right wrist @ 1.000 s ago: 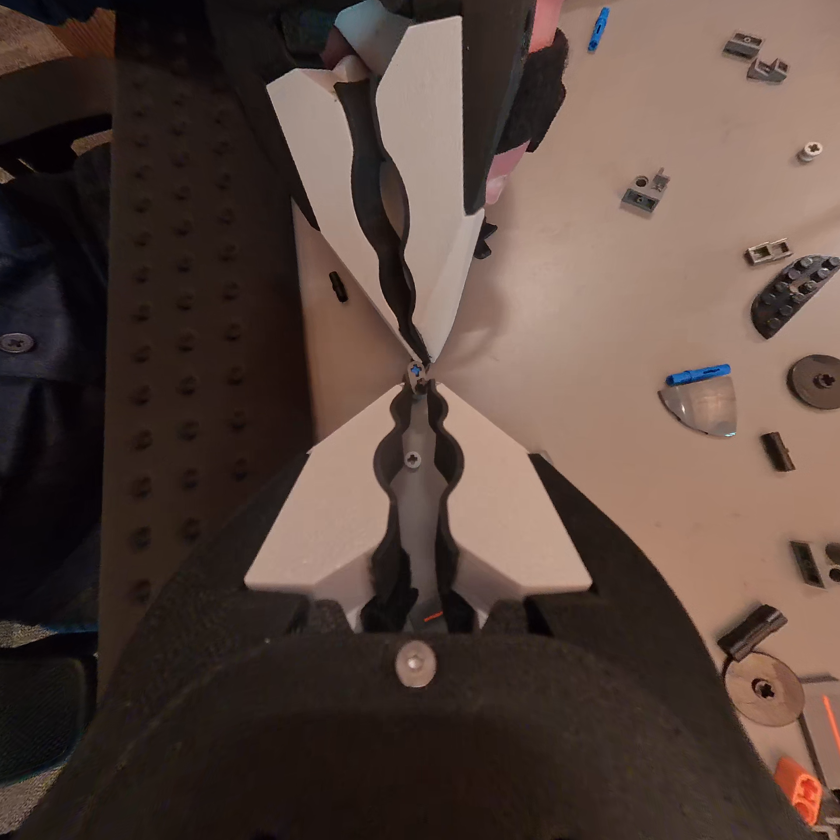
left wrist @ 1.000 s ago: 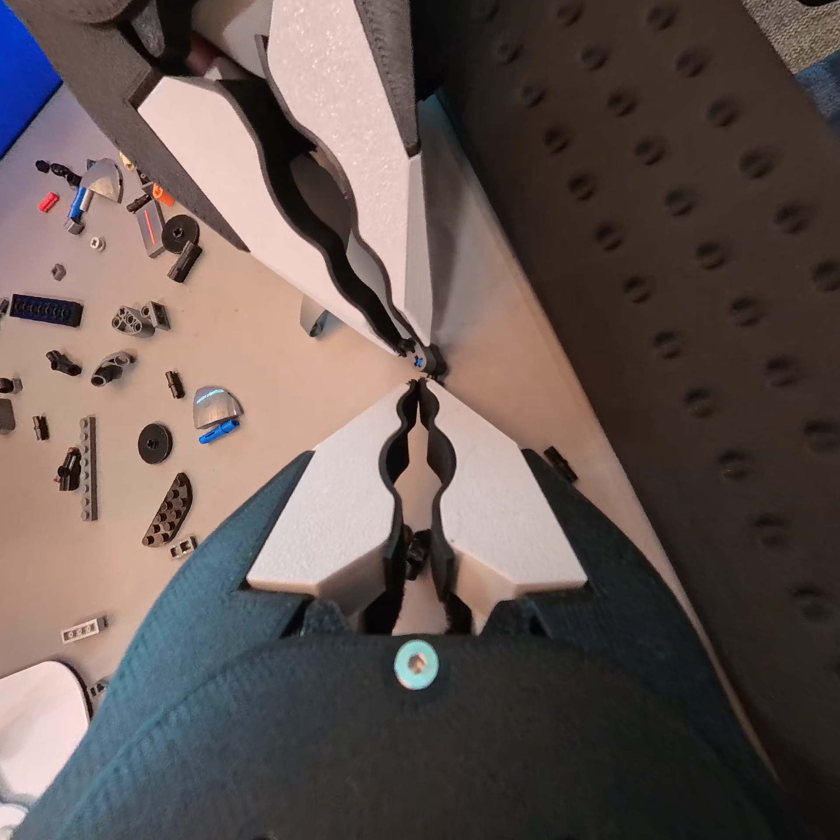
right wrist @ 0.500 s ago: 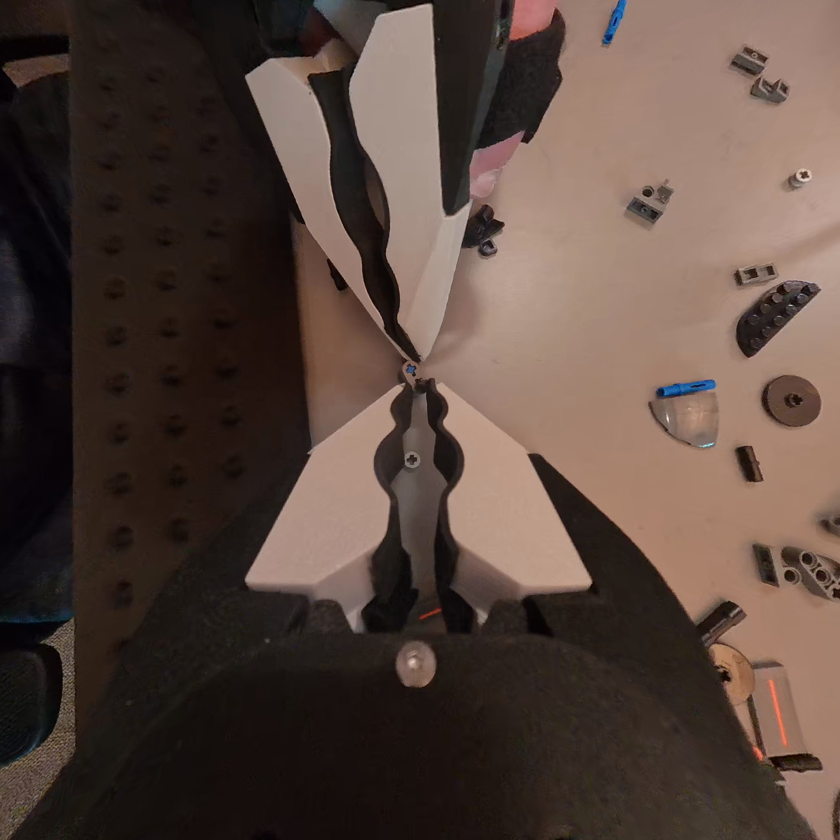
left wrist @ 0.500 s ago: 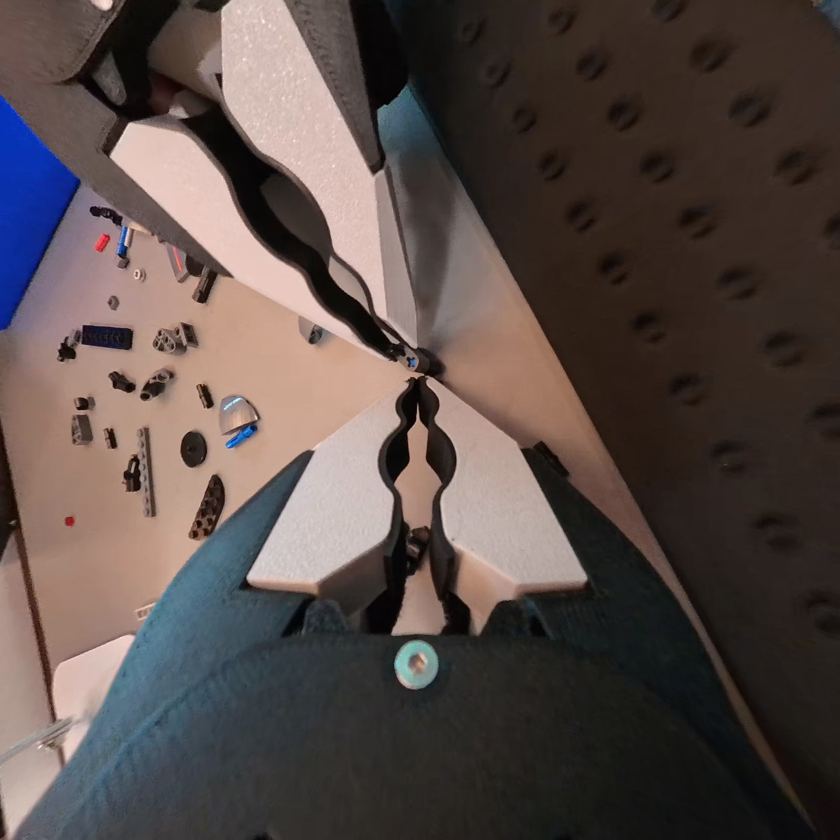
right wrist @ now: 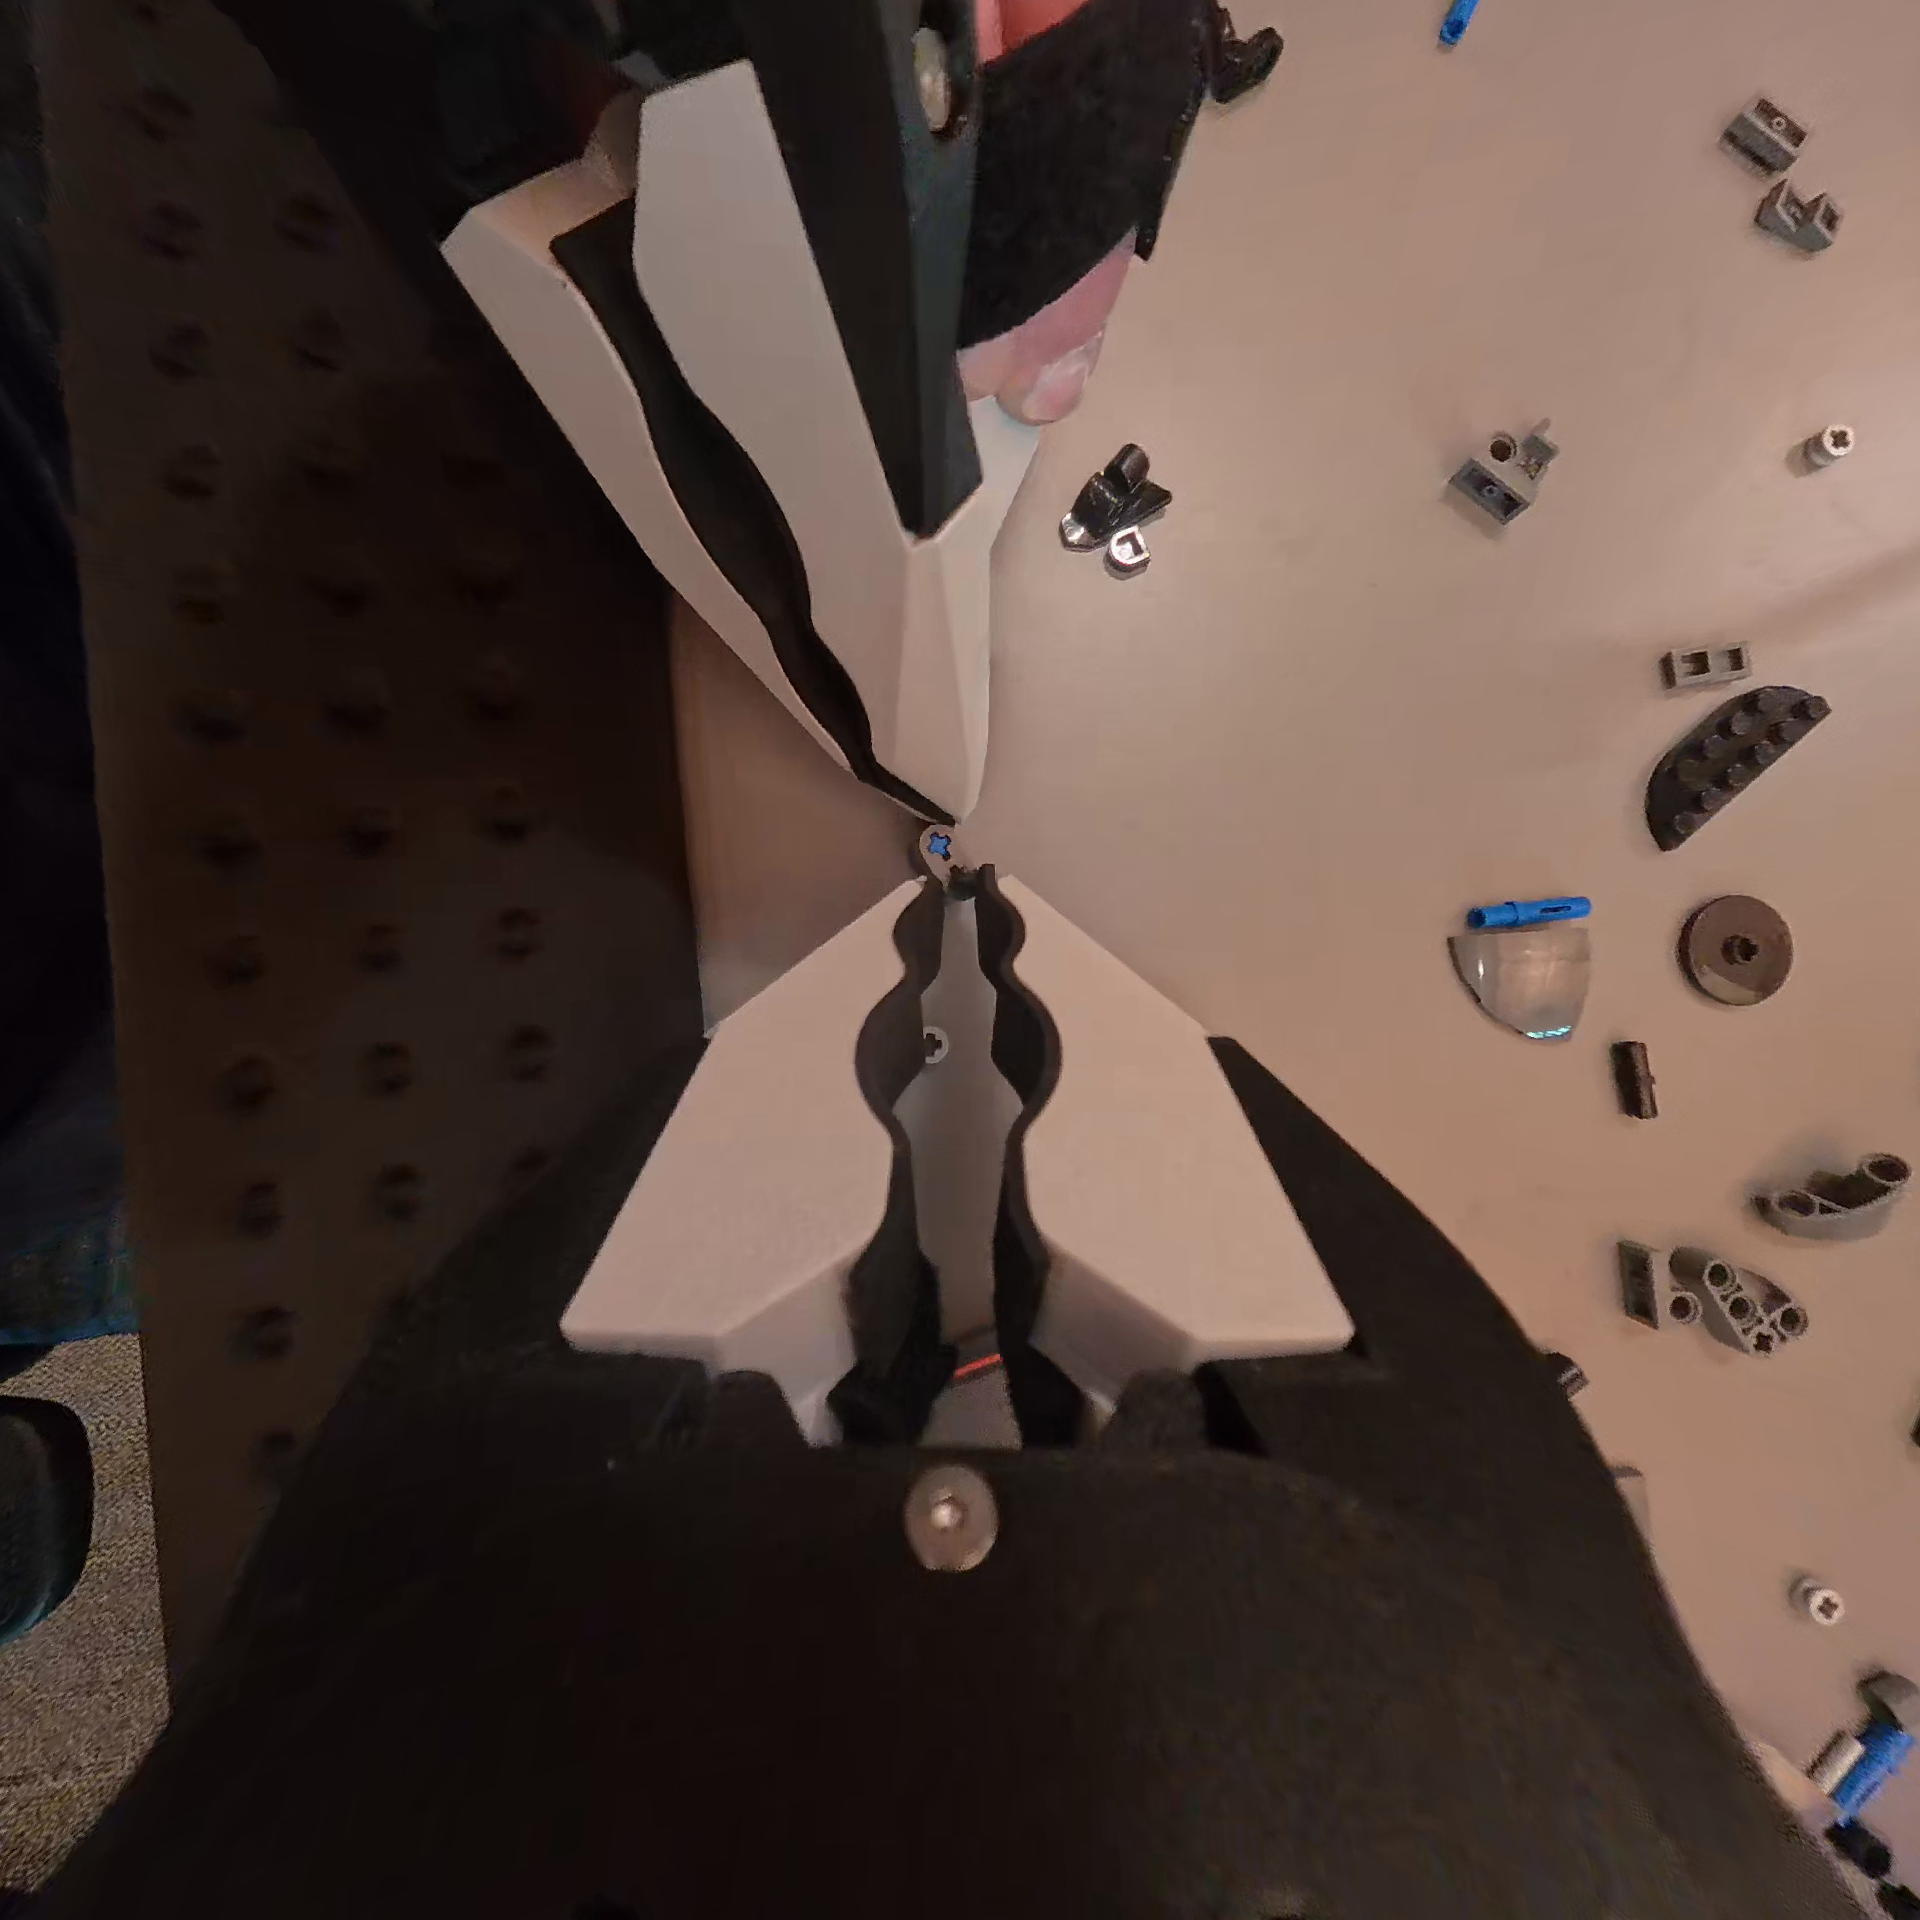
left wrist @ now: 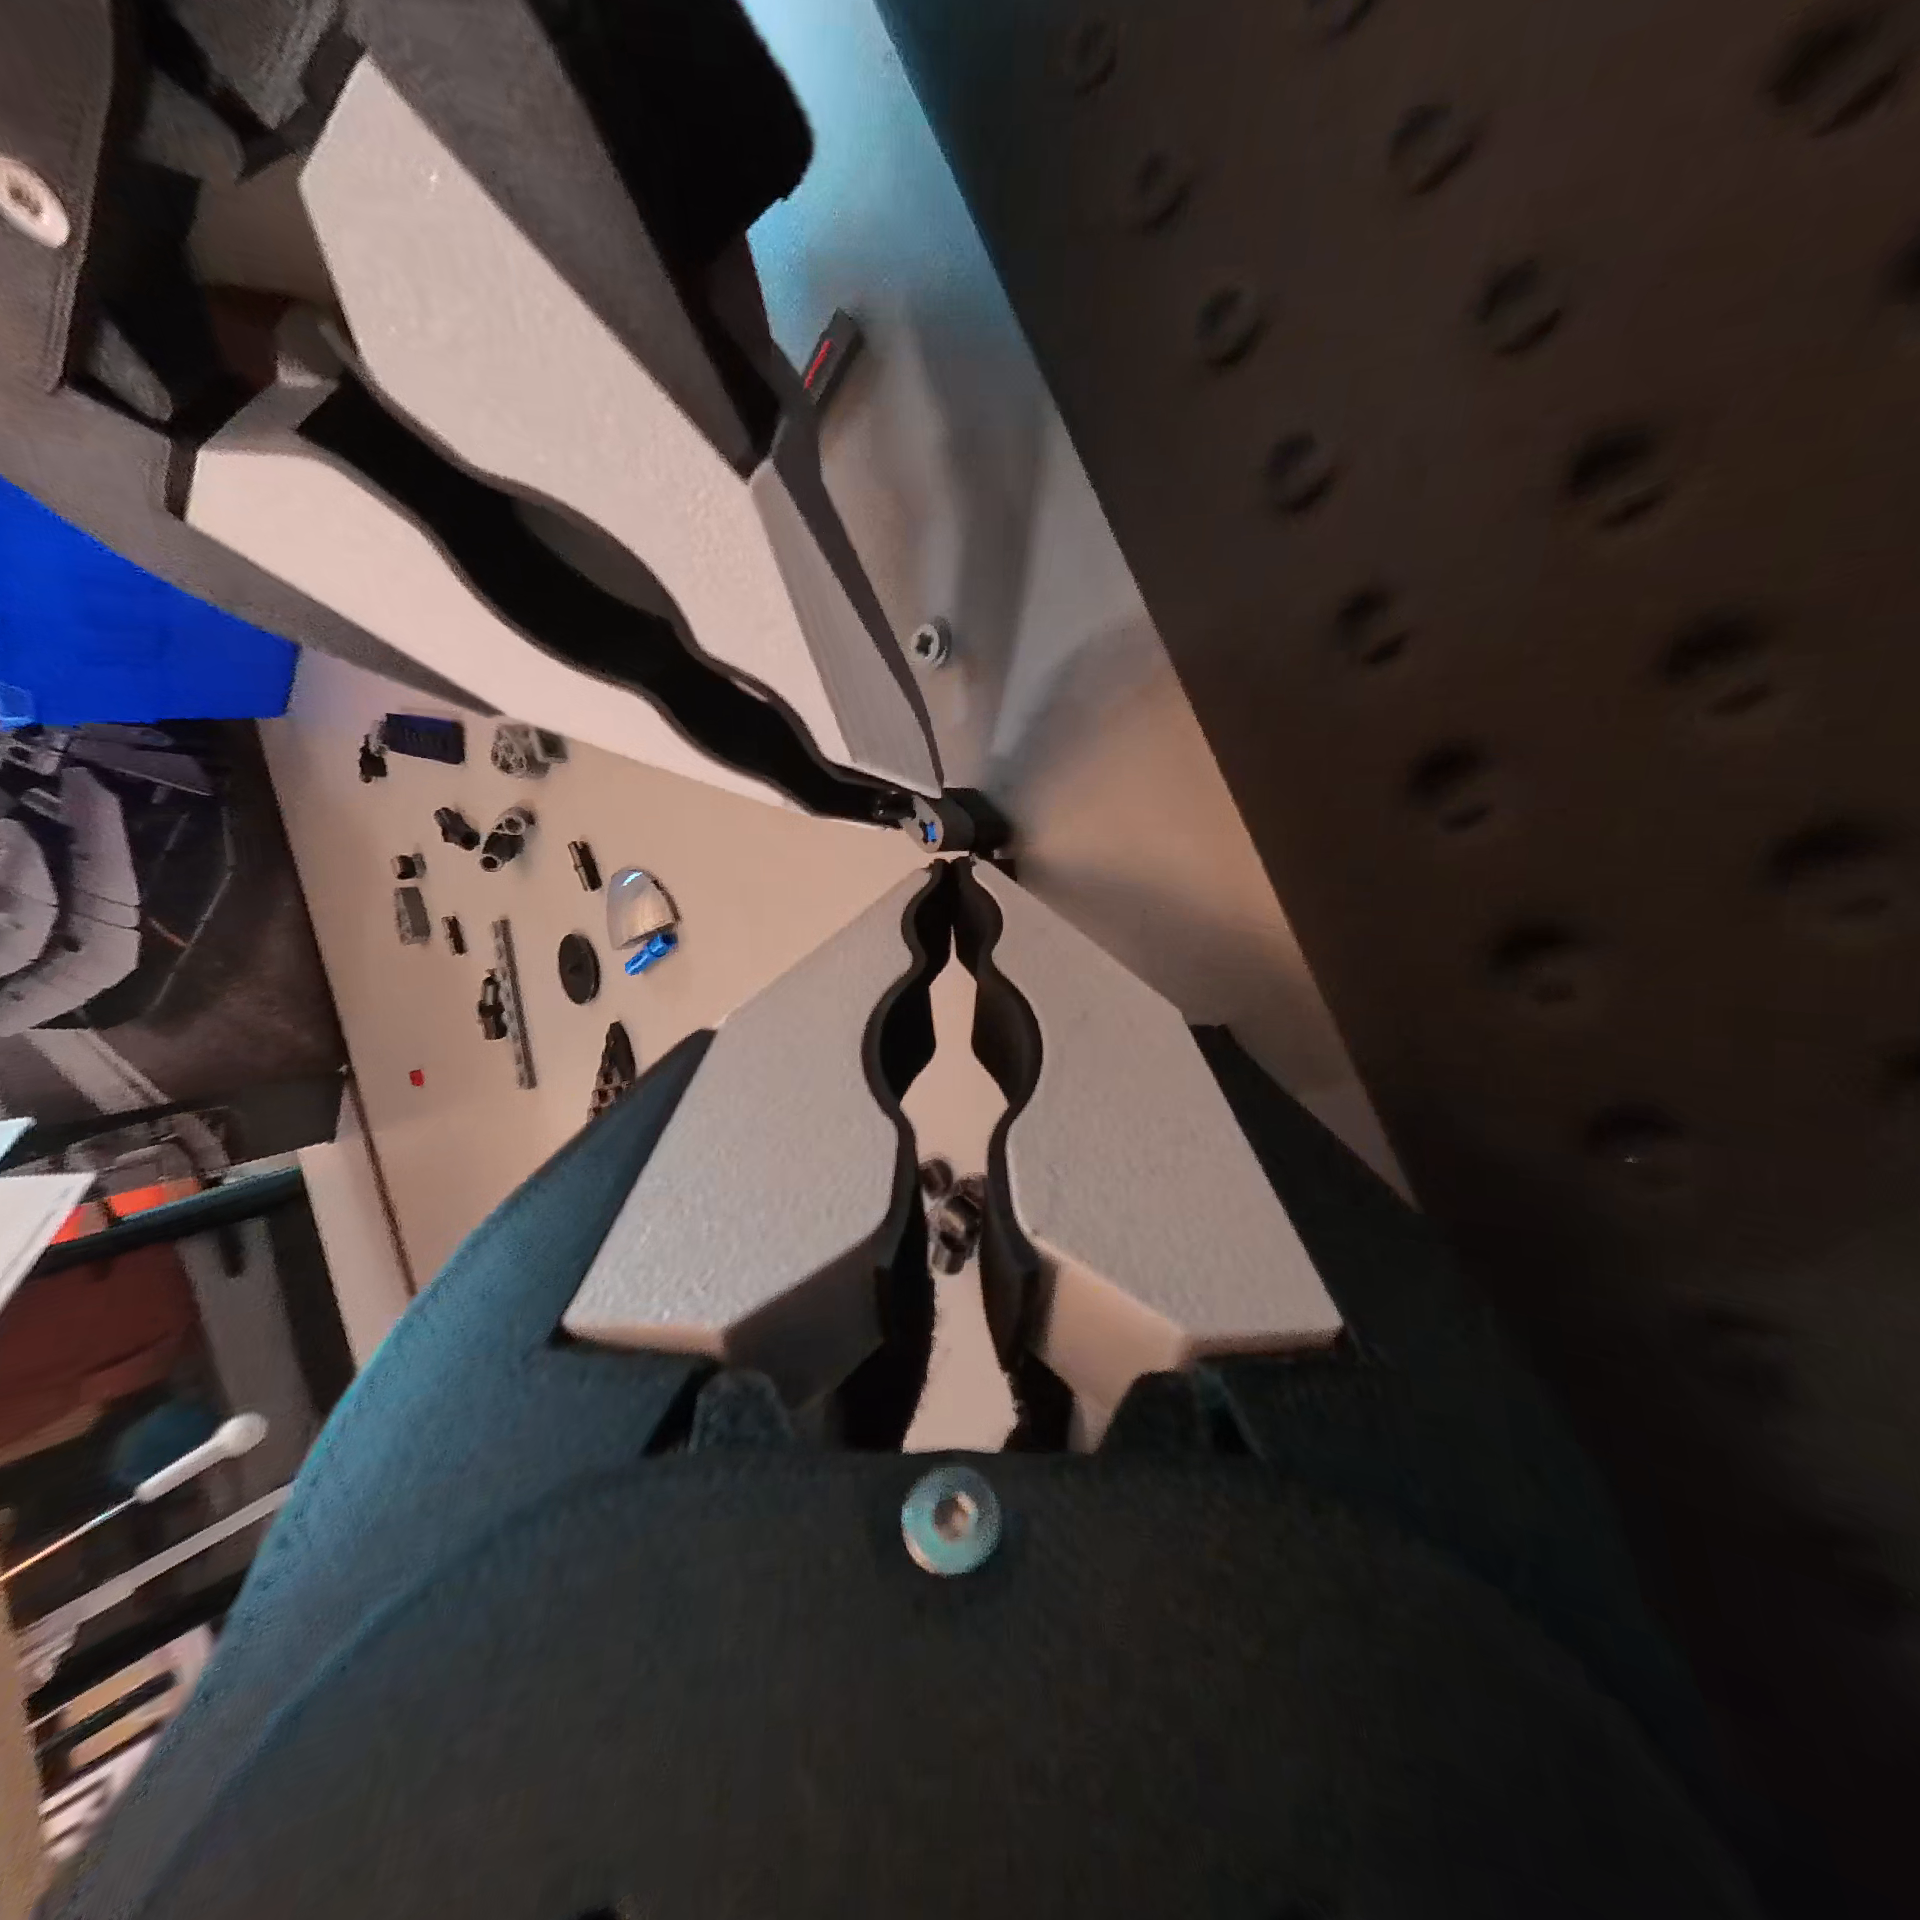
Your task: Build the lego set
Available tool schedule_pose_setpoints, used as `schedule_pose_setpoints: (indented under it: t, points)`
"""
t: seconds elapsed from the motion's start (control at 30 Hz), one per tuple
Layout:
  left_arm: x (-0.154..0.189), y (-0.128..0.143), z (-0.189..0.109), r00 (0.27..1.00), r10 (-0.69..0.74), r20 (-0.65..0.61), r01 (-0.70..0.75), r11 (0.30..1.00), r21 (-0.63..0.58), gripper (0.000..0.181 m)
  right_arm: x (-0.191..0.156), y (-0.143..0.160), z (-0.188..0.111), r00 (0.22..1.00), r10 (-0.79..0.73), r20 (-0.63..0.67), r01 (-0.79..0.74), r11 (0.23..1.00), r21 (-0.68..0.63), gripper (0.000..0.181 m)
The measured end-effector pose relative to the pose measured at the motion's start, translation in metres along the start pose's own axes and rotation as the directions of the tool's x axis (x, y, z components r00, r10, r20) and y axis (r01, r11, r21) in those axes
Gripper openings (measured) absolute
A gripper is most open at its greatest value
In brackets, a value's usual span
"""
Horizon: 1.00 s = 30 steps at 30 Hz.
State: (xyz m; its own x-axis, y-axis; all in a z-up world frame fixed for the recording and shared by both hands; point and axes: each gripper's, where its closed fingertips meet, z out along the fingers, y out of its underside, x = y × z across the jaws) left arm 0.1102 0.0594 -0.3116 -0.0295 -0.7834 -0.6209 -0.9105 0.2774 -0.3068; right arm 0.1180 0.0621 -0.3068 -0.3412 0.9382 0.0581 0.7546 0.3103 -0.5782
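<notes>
My two grippers meet tip to tip above the table edge. Between the tips is a tiny lego assembly point(left wrist: 935, 823), a grey part with a blue cross-shaped axle end and black bits; it also shows in the right wrist view point(right wrist: 938, 847). My left gripper point(left wrist: 951, 871) is shut with its tips against the assembly from below. My right gripper point(right wrist: 961, 883) is shut on its black end. In the left wrist view the right gripper point(left wrist: 899, 808) comes in from the upper left. In the right wrist view the left gripper point(right wrist: 948, 821) comes in from above. The exact hold is too small to see.
A dark studded panel point(left wrist: 1558, 727) point(right wrist: 312, 727) runs along the table edge. Loose parts lie on the beige table point(right wrist: 1299, 727): a clear dome point(right wrist: 1522, 982), blue pin point(right wrist: 1527, 914), black disc point(right wrist: 1735, 948), half-round plate point(right wrist: 1735, 764), black clip point(right wrist: 1117, 499). A blue bin point(left wrist: 104, 644) stands far off. The tips of both grippers are at nearly the same place.
Both grippers have stayed shut, tip to tip on the assembly. They have lifted and tilted together, so the table parts look smaller and farther off in the left wrist view.
</notes>
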Motion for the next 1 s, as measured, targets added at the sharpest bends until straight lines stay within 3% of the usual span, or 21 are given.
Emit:
schedule_pose_setpoints:
  t: [0.23, 0.33, 0.5, 0.7, 0.87, 1.0]
  points:
    - [-0.001, -0.002, 0.0, 0.998, 0.05, 0.024, -0.05, 0.999, -0.009, 0.0, 0.0, 0.0, 0.0, 1.0, 0.016, 0.023, -0.016, 1.0, 0.015, 0.004]
    - [-0.001, -0.002, 0.001, 1.0, -0.009, -0.021, 0.01, 1.0, 0.026, 0.0, 0.001, -0.004, 0.0, 1.0, 0.008, 0.024, -0.01, 0.999, 0.05, 0.014]
    - [0.0, -0.004, 0.001, 0.998, -0.033, -0.048, 0.036, 0.997, 0.064, 0.0, 0.002, -0.003, 0.008, 0.999, -0.035, 0.033, 0.035, 0.999, 0.011, 0.013]
    - [-0.013, 0.002, -0.003, 0.994, -0.107, -0.031, 0.109, 0.99, 0.09, 0.0, 0.006, -0.006, 0.003, 0.995, 0.046, 0.088, -0.053, 0.996, 0.076, 0.01]
    - [-0.02, 0.002, -0.01, 0.991, -0.132, -0.024, 0.134, 0.983, 0.123, 0.019, 0.012, -0.018, -0.014, 0.976, 0.132, 0.175, -0.165, 0.968, 0.19, 0.005]
    - [-0.026, 0.007, -0.007, 0.994, -0.104, 0.037, 0.101, 0.992, 0.08, 0.03, 0.015, -0.026, -0.024, 0.962, 0.152, 0.229, -0.21, 0.944, 0.253, 0.005]
